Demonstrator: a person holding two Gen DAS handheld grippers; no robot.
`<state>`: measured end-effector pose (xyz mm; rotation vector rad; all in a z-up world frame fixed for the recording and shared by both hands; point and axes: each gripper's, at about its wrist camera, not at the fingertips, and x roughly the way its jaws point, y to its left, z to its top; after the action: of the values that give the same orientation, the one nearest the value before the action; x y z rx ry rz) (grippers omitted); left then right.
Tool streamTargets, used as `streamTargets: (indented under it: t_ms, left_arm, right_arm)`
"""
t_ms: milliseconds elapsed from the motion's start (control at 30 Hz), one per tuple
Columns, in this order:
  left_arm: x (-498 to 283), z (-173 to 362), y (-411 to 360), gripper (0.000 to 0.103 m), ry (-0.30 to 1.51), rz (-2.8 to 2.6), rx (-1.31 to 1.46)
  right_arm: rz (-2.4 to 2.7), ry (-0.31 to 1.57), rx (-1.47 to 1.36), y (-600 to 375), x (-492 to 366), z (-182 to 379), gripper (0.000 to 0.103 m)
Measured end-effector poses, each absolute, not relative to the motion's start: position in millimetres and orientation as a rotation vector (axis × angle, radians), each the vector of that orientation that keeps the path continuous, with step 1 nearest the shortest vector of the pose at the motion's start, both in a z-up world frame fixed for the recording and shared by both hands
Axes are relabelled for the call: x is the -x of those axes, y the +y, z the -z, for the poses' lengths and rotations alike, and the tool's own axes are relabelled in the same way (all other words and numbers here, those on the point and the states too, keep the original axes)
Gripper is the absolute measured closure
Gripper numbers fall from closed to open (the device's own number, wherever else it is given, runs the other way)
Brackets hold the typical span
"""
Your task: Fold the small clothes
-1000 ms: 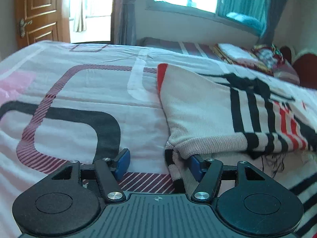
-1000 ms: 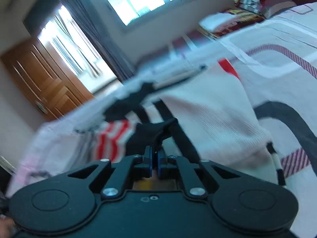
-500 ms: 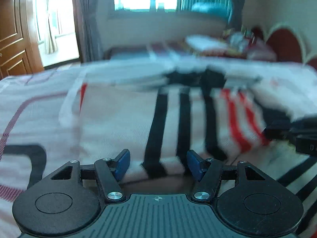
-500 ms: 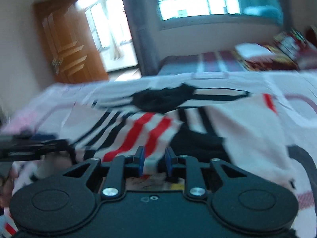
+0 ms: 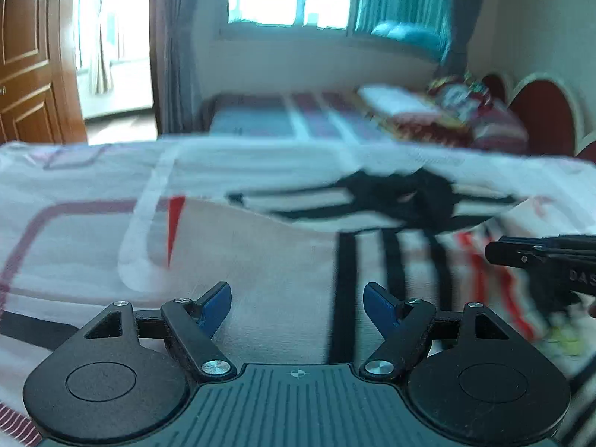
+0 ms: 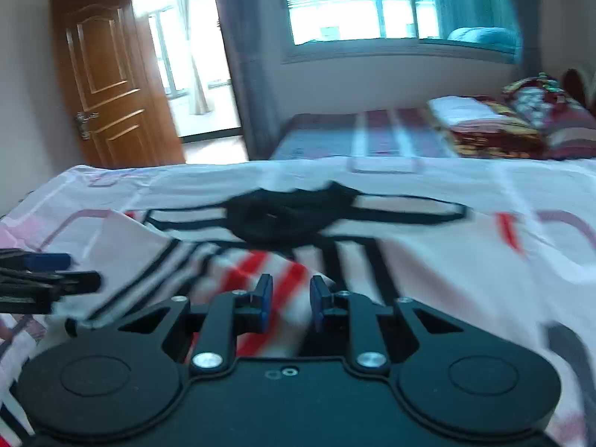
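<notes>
The striped knit garment [image 5: 283,272] lies spread on the bed [image 5: 67,246], over a white bedsheet printed with grey, black and maroon rounded lines. It is cream with black stripes and red stripes, and a black collar part [image 5: 406,193] bunches at its far edge, toward 12 o'clock in the left wrist view.

The left hand-held gripper [image 5: 297,300] hovers low over the cream part of the garment with its blue-padded fingers spread wide; nothing sits between them. At 3 o'clock in that view the right hand-held gripper [image 5: 540,257] reaches in from the side, over the red-striped part.

In the right wrist view the right hand-held gripper [image 6: 287,300] has its fingers partly parted, with a narrow gap. Red-and-white striped cloth lies in that gap and below it, but the pads do not visibly press on it; motion blur leaves contact unclear. The left hand-held gripper [image 6: 44,279] enters at 9 o'clock.

Beyond the bed, toward 12 o'clock, stand a window [image 6: 354,3] with grey curtains, a wooden door [image 6: 108,85] at 10 o'clock, and a second bed with folded bedding [image 6: 495,126] at 2 o'clock.
</notes>
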<state>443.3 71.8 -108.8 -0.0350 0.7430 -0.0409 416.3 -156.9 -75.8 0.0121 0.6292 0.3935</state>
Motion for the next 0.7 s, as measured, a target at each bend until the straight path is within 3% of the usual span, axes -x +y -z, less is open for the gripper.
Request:
streamTargets:
  t_ms: [133, 233, 467, 700]
  left_arm:
    - [-451.4, 110.8, 76.1, 0.022, 0.773, 0.038, 0.026]
    - [-468.3, 97.5, 88.5, 0.022, 0.703, 0.015, 0.045]
    - [-528.7, 117.7, 108.8, 0.022, 0.78, -0.019, 0.059]
    - [-517.3, 102.3, 105.7, 0.022, 0.697, -0.015, 0.074]
  right_arm:
    - [-0.377, 0.696, 0.059, -141.6, -437.8, 98.1, 0.086]
    - [-0.385, 0.659, 0.04, -142.7, -435.0, 87.0, 0.08]
    - [-0.445, 0.676, 0.056, -115.1, -470.8, 95.8, 0.083]
    - [-0.419, 0.663, 0.009, -122.3, -475.2, 96.3, 0.081]
